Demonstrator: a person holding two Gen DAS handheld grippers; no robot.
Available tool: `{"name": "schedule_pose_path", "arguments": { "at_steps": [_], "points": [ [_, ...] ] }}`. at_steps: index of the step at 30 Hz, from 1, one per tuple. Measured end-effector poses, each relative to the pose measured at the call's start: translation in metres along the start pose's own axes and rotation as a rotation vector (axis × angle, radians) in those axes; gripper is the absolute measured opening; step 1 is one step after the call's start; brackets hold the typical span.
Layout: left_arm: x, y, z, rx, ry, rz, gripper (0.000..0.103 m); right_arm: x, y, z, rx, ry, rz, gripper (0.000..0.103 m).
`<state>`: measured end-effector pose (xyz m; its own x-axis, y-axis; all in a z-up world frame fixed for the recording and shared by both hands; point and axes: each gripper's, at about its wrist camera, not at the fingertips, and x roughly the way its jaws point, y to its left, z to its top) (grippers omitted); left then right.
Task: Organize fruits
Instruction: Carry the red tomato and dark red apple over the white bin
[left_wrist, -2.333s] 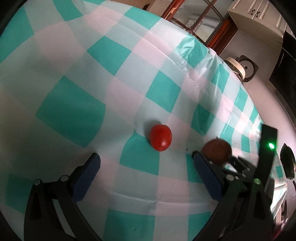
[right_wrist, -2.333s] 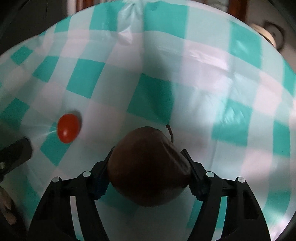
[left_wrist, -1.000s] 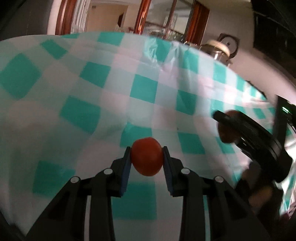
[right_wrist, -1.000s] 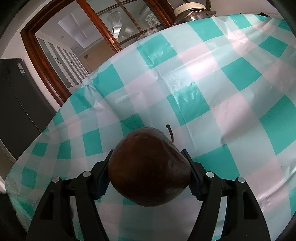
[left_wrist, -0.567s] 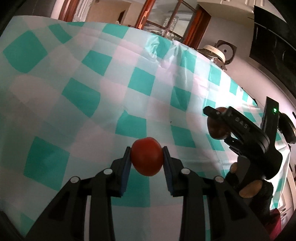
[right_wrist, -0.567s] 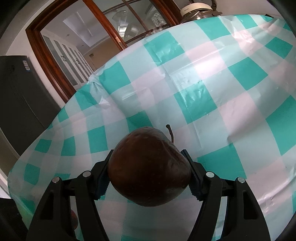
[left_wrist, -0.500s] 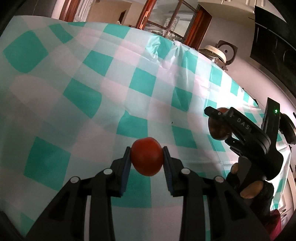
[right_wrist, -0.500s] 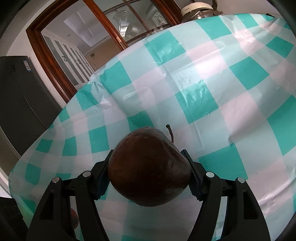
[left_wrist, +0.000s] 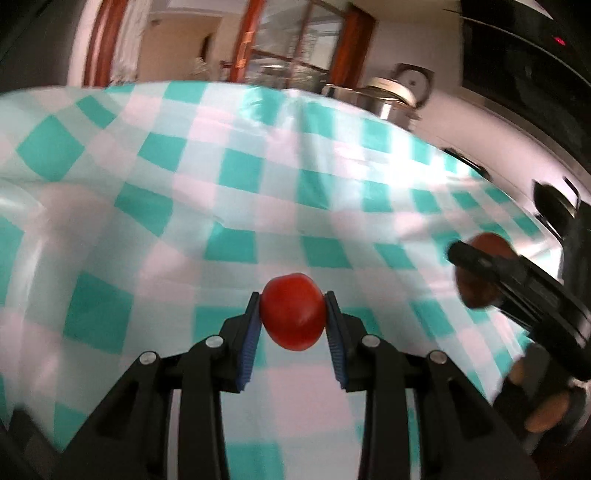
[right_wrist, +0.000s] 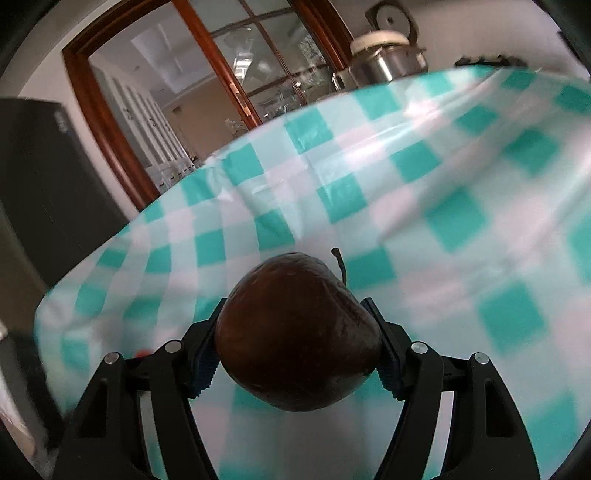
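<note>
Your left gripper (left_wrist: 293, 320) pinches the tomato (left_wrist: 291, 311), your right gripper (right_wrist: 297, 347) the dark apple (right_wrist: 297, 341) — both lifted above the checked tablecloth (left_wrist: 229, 192). Keep squeezes gentle and carry level — no container shows.

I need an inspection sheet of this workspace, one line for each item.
Surface: checked teal, pink and white cloth, wrinkled.
Job's things: tomato and dark apple, both held above the cloth.
Clutter: nothing seen.
Grippers: left gripper shut on the tomato; right gripper shut on the apple.
Cables: nothing seen.
Surroundings: wood-framed glass door, metal pot, dark cabinet.
</note>
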<state>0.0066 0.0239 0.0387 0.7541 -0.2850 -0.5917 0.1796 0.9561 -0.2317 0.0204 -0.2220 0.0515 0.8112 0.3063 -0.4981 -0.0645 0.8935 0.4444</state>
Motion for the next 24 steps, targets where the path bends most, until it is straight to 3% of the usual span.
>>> {"name": "schedule_pose_path", "arguments": {
  "at_steps": [9, 16, 21, 24],
  "points": [
    [-0.048, -0.1, -0.057, 0.147, 0.079, -0.188, 0.034, -0.177, -0.054, -0.09, -0.038, -0.016, -0.145, 0.068],
    [-0.094, -0.215, -0.114, 0.397, 0.135, -0.396, 0.034, -0.28, -0.113, -0.144, -0.033, -0.002, -0.285, 0.068],
    [-0.111, -0.29, -0.17, 0.584, 0.247, -0.578, 0.034, -0.324, -0.166, -0.2, 0.046, 0.074, -0.401, 0.068],
    [-0.113, -0.324, -0.211, 0.7, 0.327, -0.636, 0.034, -0.332, -0.201, -0.228, 0.125, 0.143, -0.485, 0.068]
  ]
}}
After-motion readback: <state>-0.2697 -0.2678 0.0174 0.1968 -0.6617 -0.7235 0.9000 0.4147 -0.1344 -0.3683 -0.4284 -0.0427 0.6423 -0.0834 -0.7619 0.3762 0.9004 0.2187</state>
